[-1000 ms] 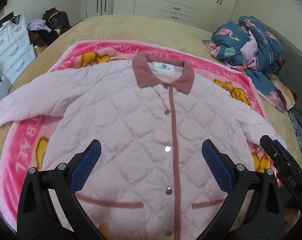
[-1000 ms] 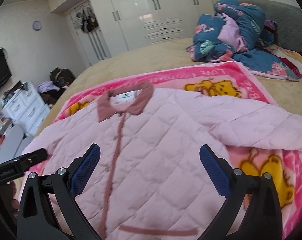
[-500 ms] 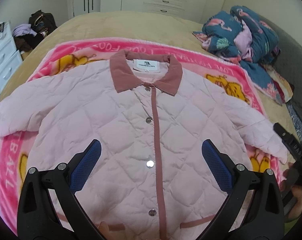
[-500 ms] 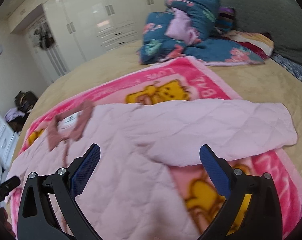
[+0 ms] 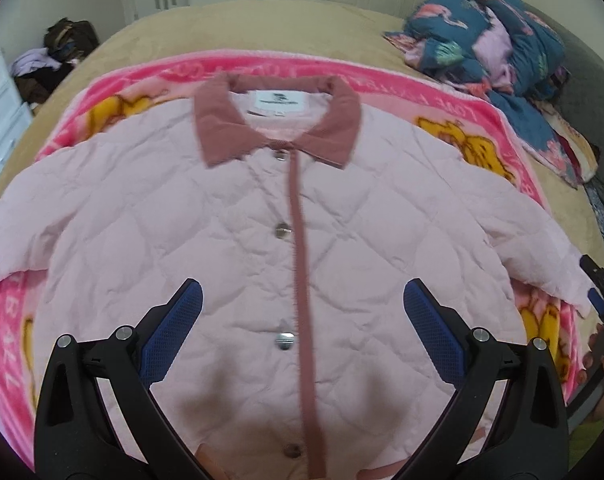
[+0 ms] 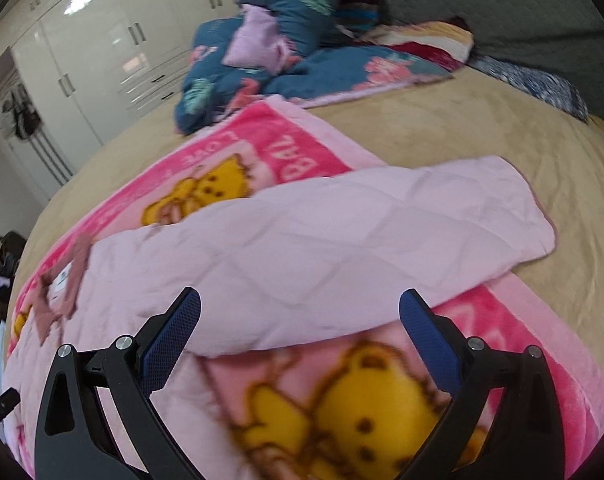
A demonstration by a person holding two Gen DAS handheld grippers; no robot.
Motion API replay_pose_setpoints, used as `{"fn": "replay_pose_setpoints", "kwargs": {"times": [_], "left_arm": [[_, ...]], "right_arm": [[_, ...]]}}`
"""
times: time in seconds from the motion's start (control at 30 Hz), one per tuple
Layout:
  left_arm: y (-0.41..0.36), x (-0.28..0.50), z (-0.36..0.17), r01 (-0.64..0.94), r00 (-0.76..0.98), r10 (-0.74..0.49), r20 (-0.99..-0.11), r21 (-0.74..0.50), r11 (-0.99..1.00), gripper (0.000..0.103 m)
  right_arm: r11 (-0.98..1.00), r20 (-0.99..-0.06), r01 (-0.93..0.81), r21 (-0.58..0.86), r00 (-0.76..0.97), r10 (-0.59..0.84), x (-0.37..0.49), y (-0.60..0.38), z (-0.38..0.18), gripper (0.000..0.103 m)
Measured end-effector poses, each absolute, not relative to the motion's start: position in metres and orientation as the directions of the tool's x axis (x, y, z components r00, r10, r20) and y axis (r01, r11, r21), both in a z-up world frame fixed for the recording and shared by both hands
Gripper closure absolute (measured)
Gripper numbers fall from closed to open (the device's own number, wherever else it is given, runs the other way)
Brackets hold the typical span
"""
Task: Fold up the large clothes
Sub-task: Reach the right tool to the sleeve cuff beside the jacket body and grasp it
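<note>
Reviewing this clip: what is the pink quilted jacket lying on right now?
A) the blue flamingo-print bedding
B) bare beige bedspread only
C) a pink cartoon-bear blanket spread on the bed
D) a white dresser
C: the pink quilted jacket lies flat on the pink bear blanket, whose border shows on both sides of it; both grippers hover open above.

**Colour rundown of what's in front of you**

Your jacket (image 5: 221,216) is pale pink with diamond quilting, a dusty rose collar (image 5: 225,132) and matching placket strip, plus silver snaps. Under it you've got a hot pink blanket (image 6: 302,152) with yellow cartoon bears and lighter pink lettering. The bed cover (image 6: 462,128) is plain tan. That heap of bedding (image 5: 502,52) is teal with pink flamingo prints and a lilac patch. Both your grippers are black with blue textured pads (image 5: 169,332).
</note>
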State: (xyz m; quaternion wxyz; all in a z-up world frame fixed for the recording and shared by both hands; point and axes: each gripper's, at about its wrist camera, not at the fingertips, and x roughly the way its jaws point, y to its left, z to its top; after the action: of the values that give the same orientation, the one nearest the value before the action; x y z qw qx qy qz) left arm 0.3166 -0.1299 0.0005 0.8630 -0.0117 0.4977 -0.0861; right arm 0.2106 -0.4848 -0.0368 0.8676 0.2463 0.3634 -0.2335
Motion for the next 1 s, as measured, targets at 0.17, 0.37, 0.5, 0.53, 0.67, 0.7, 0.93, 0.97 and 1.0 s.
{"fn": "replay_pose_setpoints", "kwargs": {"times": [0.17, 0.37, 0.5, 0.53, 0.67, 0.7, 0.93, 0.97, 1.0], "left_arm": [[-0.148, 0.319, -0.010, 0.155, 0.462, -0.169, -0.871, -0.108, 0.982, 0.009], [-0.157, 0.320, -0.007, 0.157, 0.477, -0.170, -0.862, -0.106, 0.982, 0.009], [-0.160, 0.320, 0.002, 0.162, 0.504, -0.150, -0.850, -0.077, 0.984, 0.009], [-0.160, 0.321, 0.004, 0.160, 0.508, -0.146, -0.849, -0.074, 0.984, 0.009], [-0.153, 0.326, 0.011, 0.148, 0.511, -0.155, -0.846, -0.091, 0.985, 0.009], [-0.151, 0.327, 0.012, 0.146, 0.512, -0.152, -0.845, -0.089, 0.985, 0.009], [-0.131, 0.330, 0.020, 0.101, 0.532, -0.121, -0.838, -0.079, 0.992, 0.009], [-0.127, 0.329, 0.021, 0.098, 0.534, -0.119, -0.837, -0.079, 0.992, 0.009], [-0.122, 0.328, 0.022, 0.093, 0.536, -0.114, -0.837, -0.076, 0.993, 0.009]], "right_arm": [[0.728, -0.770, 0.631, 0.266, 0.594, -0.233, 0.198, -0.513, -0.055, 0.004], [0.641, -0.791, 0.704, 0.306, 0.562, -0.239, 0.181, -0.547, -0.077, 0.004], [0.565, -0.807, 0.749, 0.346, 0.545, -0.228, 0.171, -0.570, -0.090, 0.004], [0.547, -0.810, 0.759, 0.354, 0.541, -0.225, 0.170, -0.576, -0.094, 0.004], [0.473, -0.822, 0.799, 0.371, 0.519, -0.233, 0.167, -0.598, -0.107, 0.004], [0.462, -0.818, 0.800, 0.382, 0.525, -0.233, 0.167, -0.603, -0.110, 0.004], [0.418, -0.790, 0.803, 0.425, 0.554, -0.261, 0.175, -0.630, -0.117, 0.004], [0.405, -0.787, 0.802, 0.440, 0.561, -0.256, 0.176, -0.634, -0.119, 0.004], [0.397, -0.781, 0.796, 0.457, 0.572, -0.249, 0.178, -0.638, -0.122, 0.008]]}}
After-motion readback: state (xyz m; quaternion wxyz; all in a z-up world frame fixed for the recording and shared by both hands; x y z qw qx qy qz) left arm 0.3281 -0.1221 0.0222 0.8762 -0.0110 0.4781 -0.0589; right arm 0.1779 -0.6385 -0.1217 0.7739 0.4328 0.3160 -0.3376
